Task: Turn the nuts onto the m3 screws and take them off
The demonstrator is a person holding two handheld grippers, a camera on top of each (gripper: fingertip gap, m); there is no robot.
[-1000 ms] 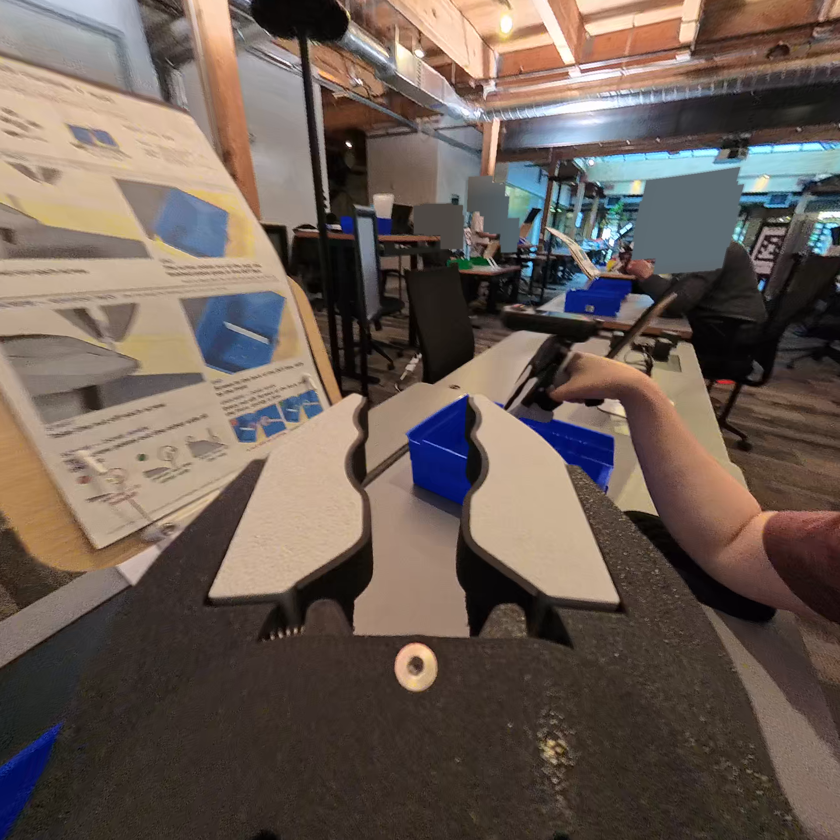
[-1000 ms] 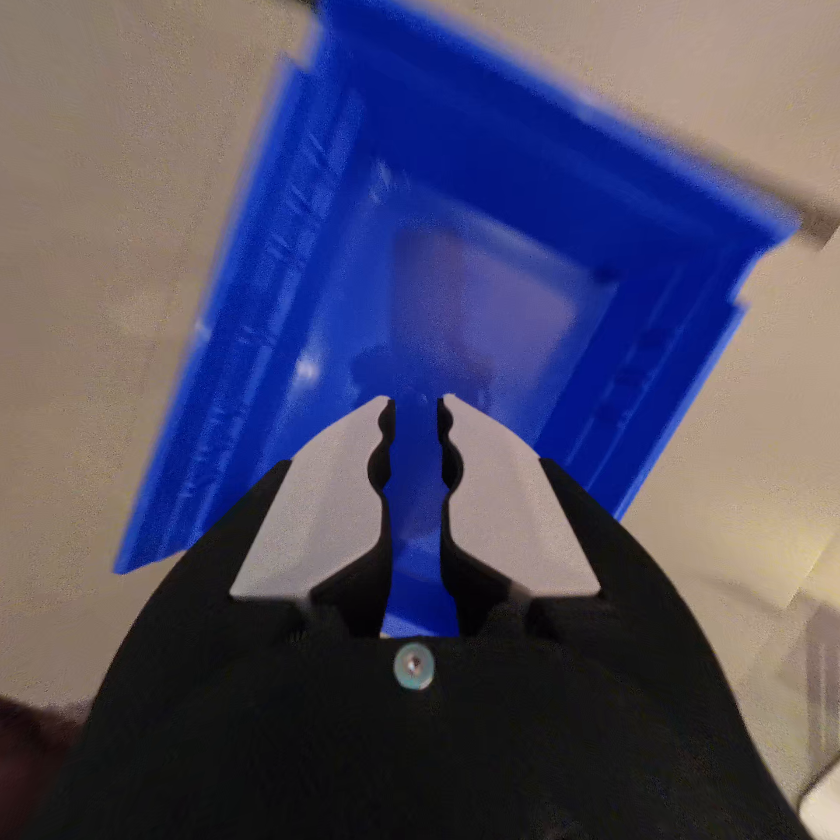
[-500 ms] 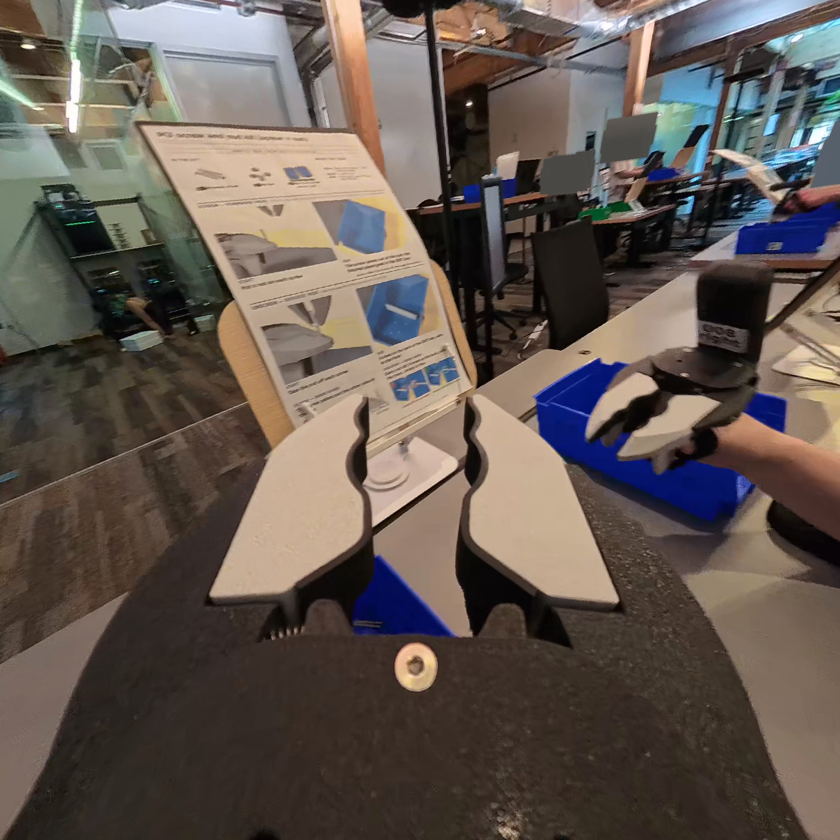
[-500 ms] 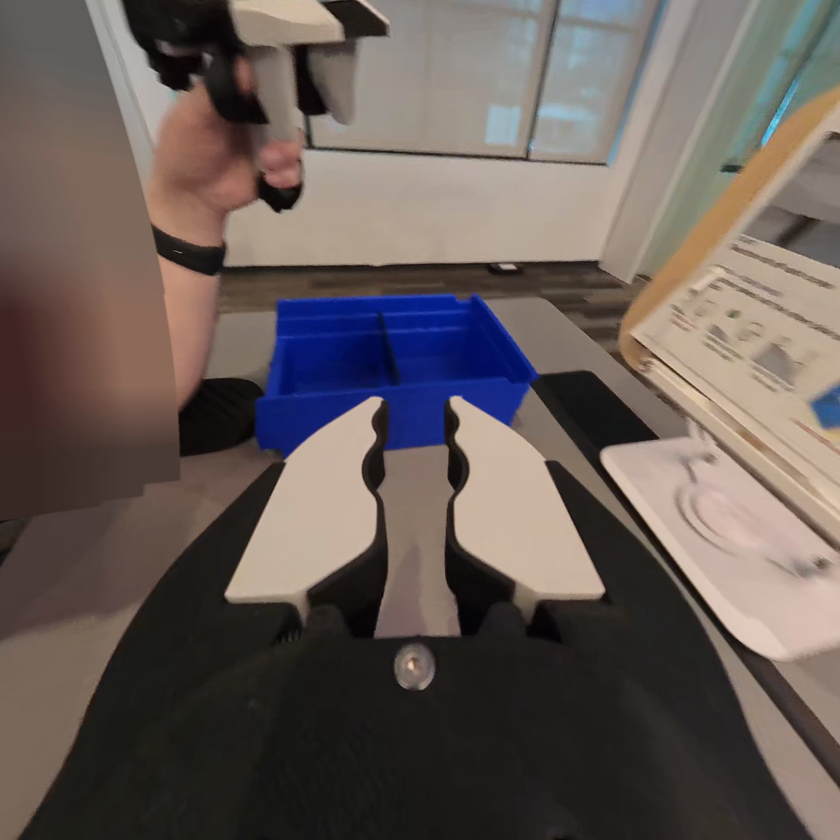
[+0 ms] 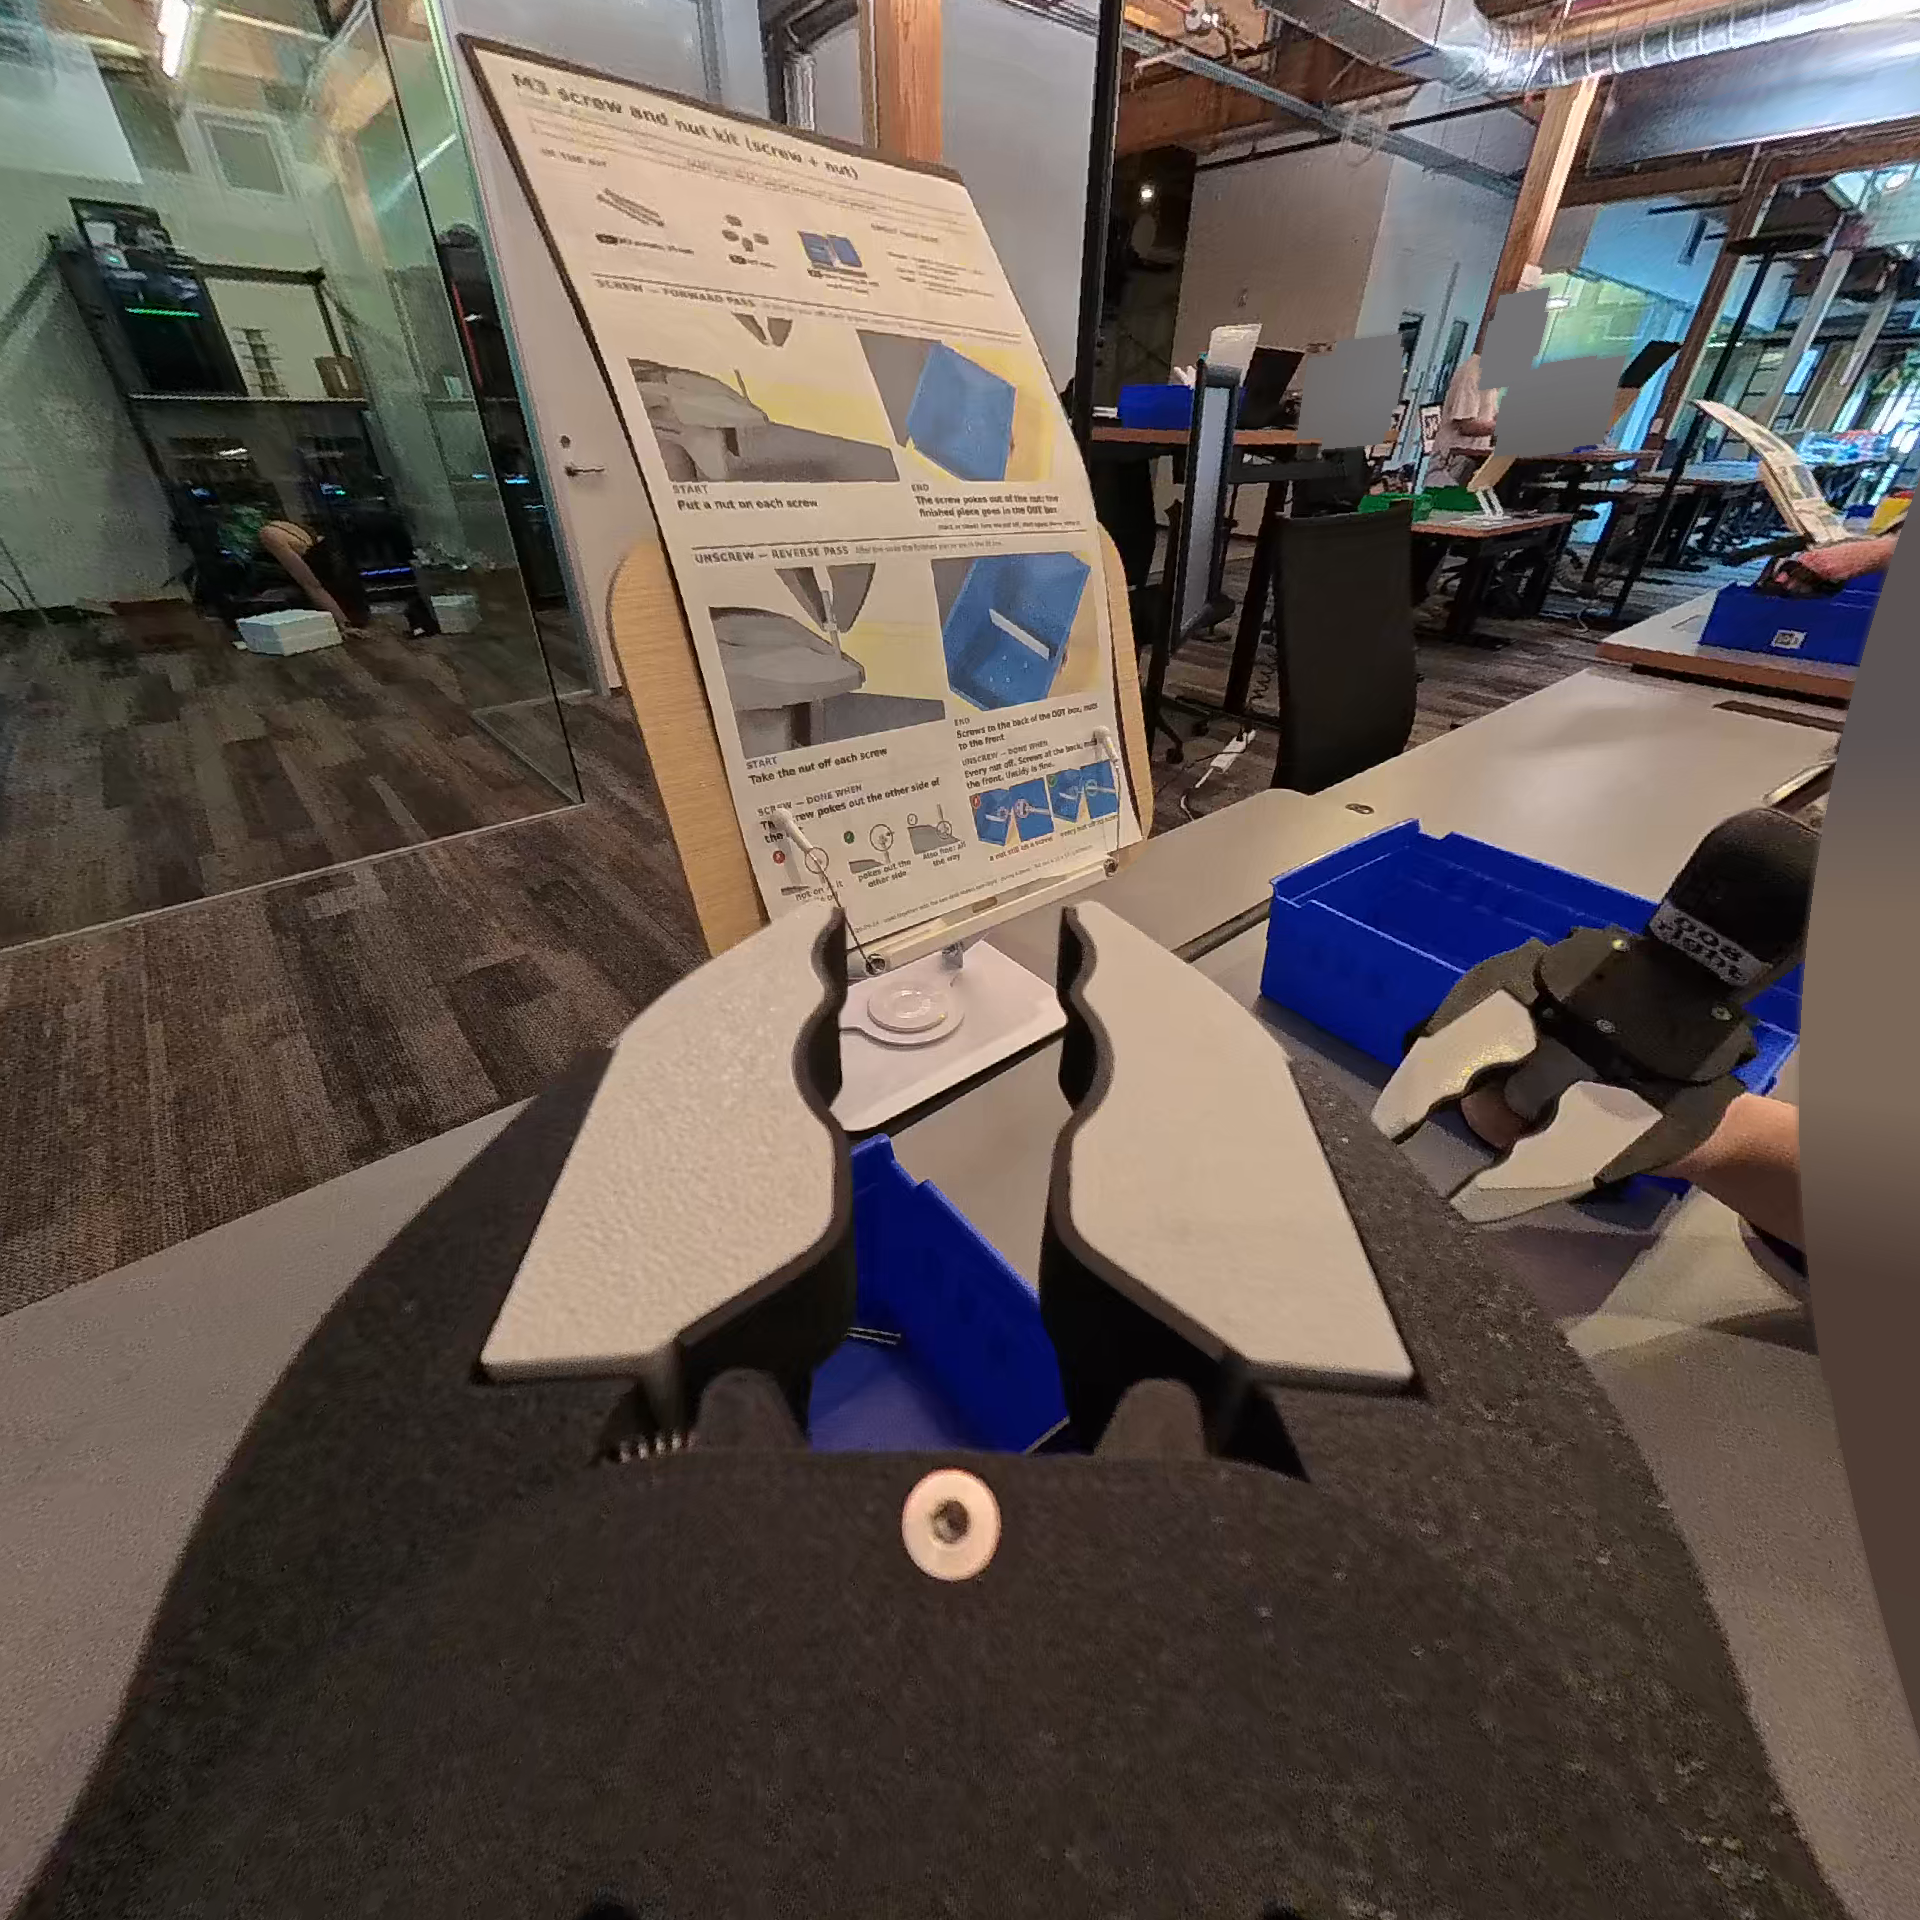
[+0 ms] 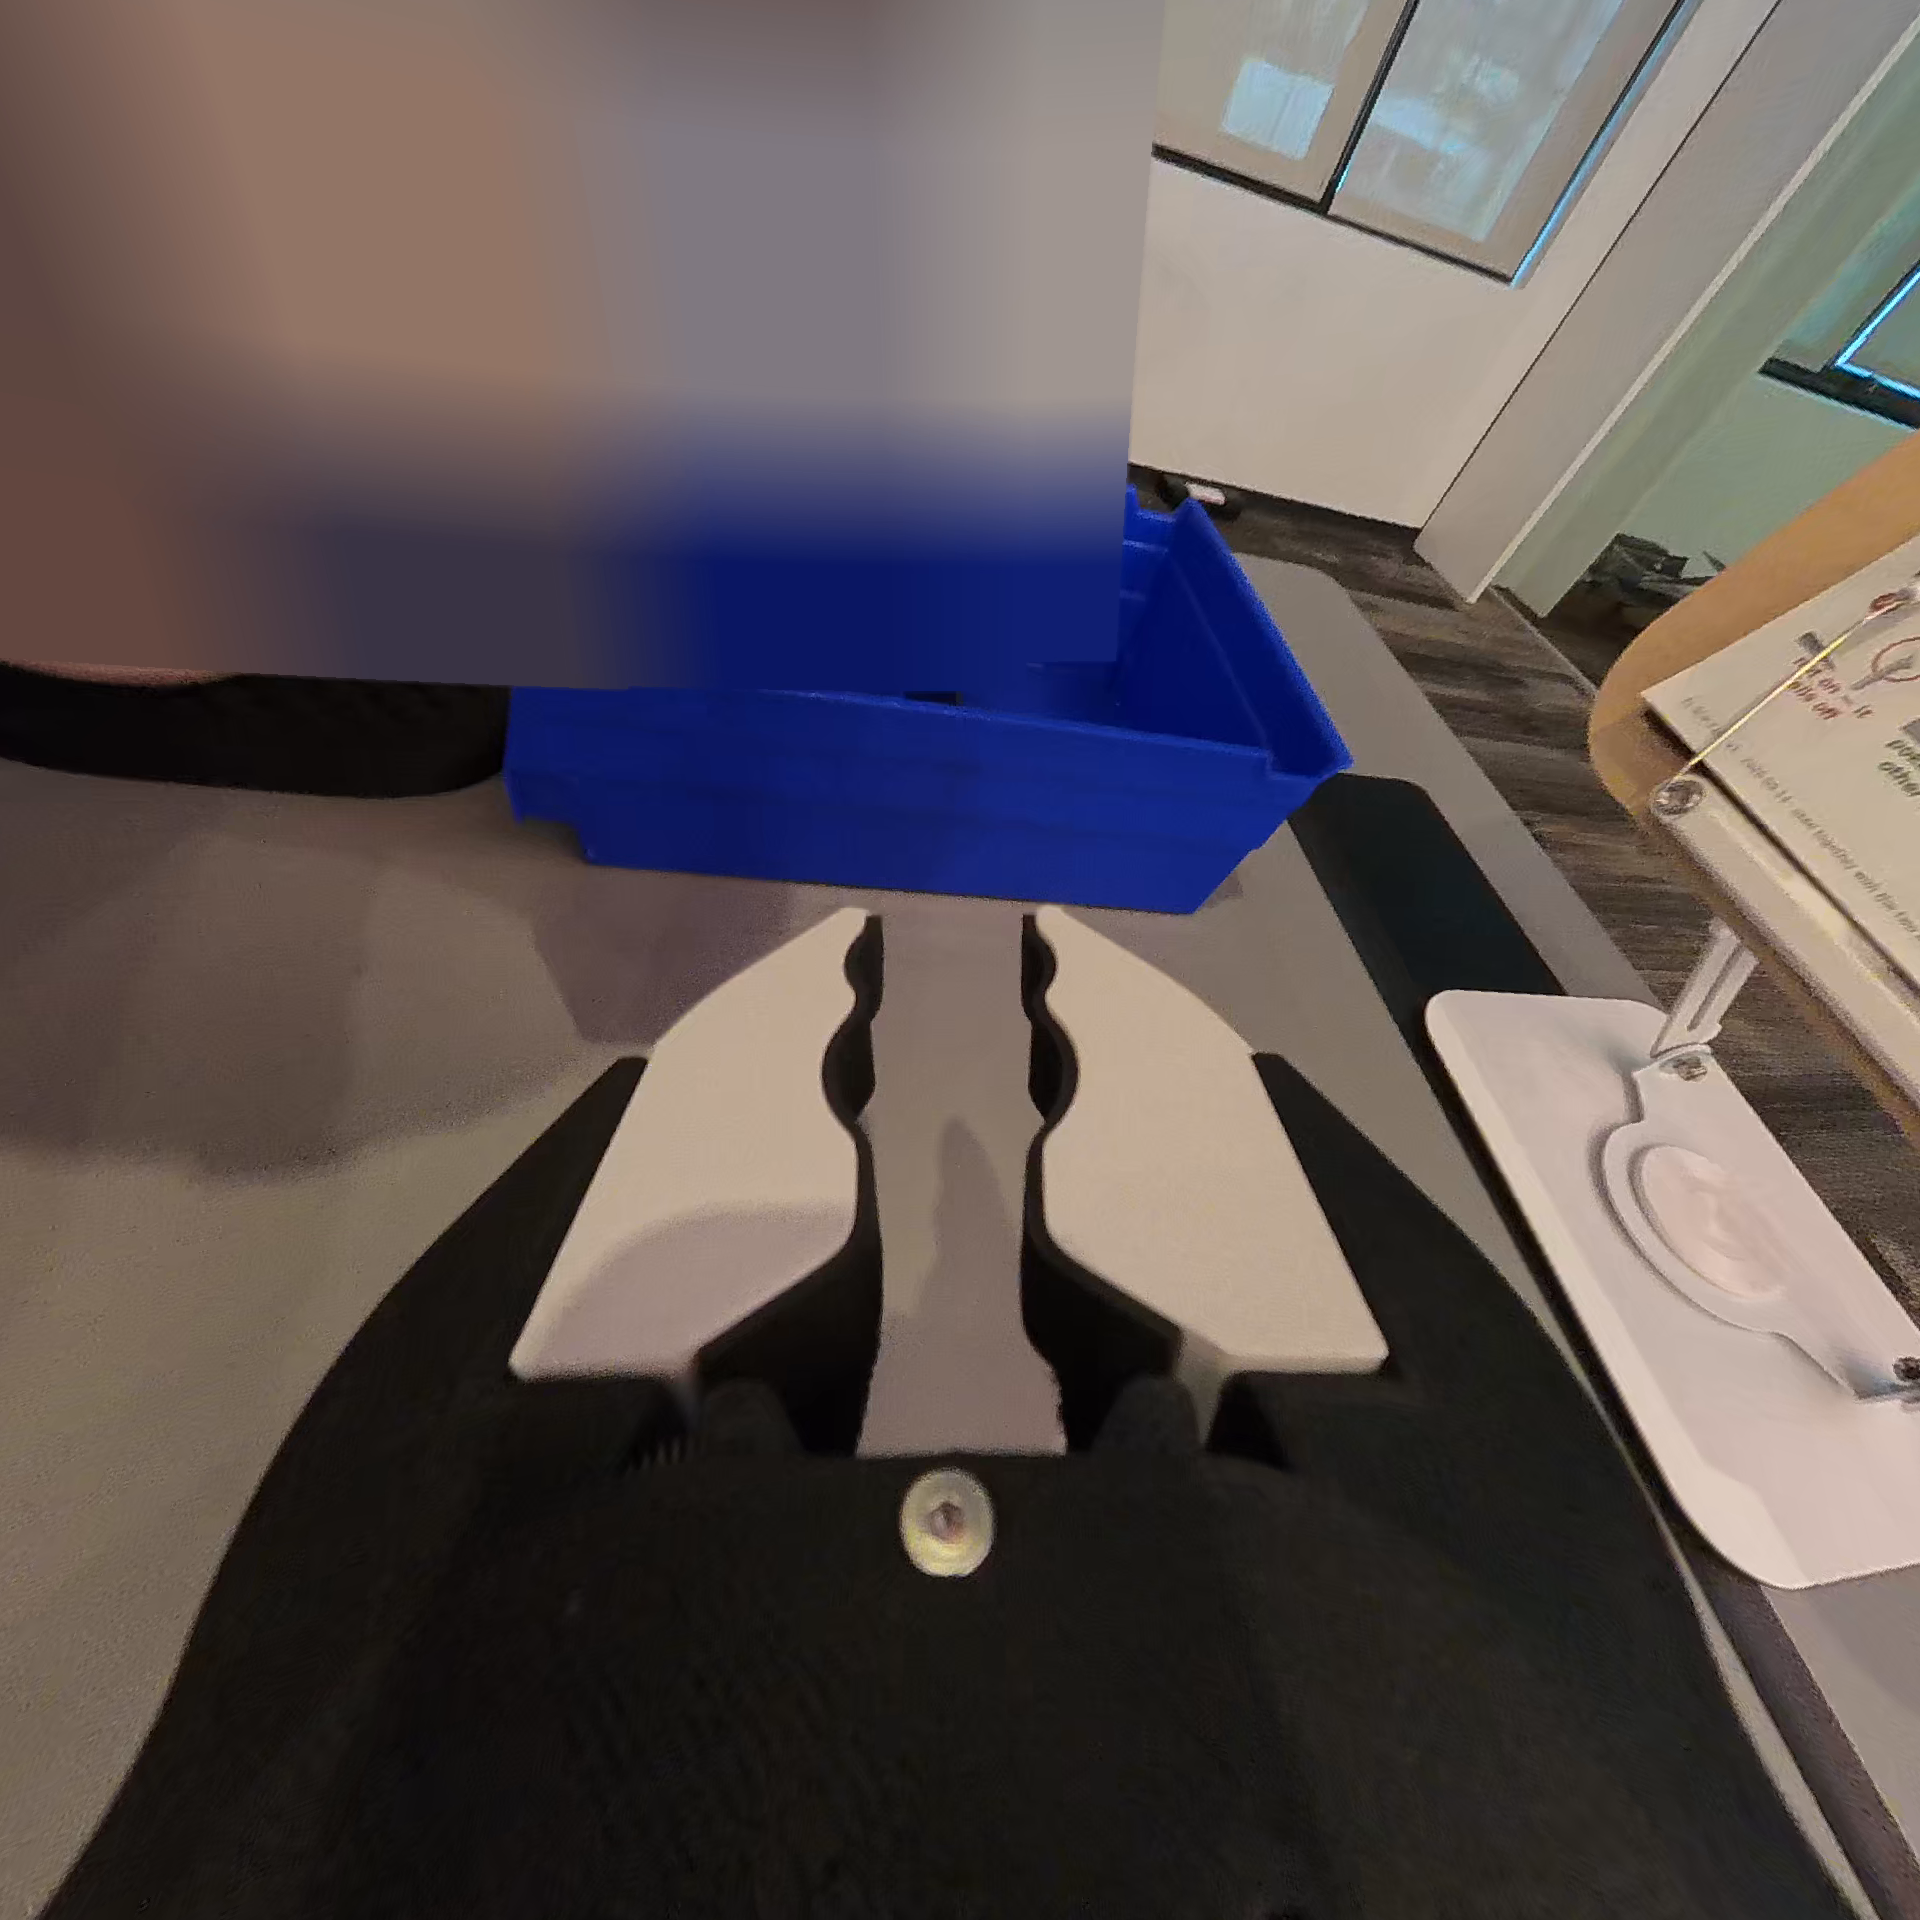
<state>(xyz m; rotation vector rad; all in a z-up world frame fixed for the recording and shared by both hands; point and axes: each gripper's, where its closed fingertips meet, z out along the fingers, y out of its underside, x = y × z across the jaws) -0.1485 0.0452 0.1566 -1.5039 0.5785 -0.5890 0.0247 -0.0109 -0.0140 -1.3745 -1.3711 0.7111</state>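
No nut shows, and I cannot make out a screw for sure. My left gripper [image 5: 945, 935] is open and empty, held above a blue bin [image 5: 935, 1299] that shows between its fingers. A thin dark line lies in that bin, too small to tell what it is. My right gripper [image 6: 945, 925] is open and empty, low over the grey table [image 6: 312, 1039], pointing at a blue bin [image 6: 935, 810] a short way ahead. The right gripper also shows in the left wrist view [image 5: 1423, 1158], in front of a second blue bin [image 5: 1434, 935].
An instruction sheet on a wooden board [image 5: 831, 520] stands on a white base [image 5: 956, 1018] at the table's far edge. The base [image 6: 1662, 1247] lies to the right of my right gripper, next to a black mat [image 6: 1434, 894]. Chairs and desks stand beyond. Spacing between my two grippers at the tips: around 25 centimeters.
The left view swung left, from the far bin to the instruction board. My right gripper lifted out of a blue bin, turned to face the other bin and dropped lower over the table.
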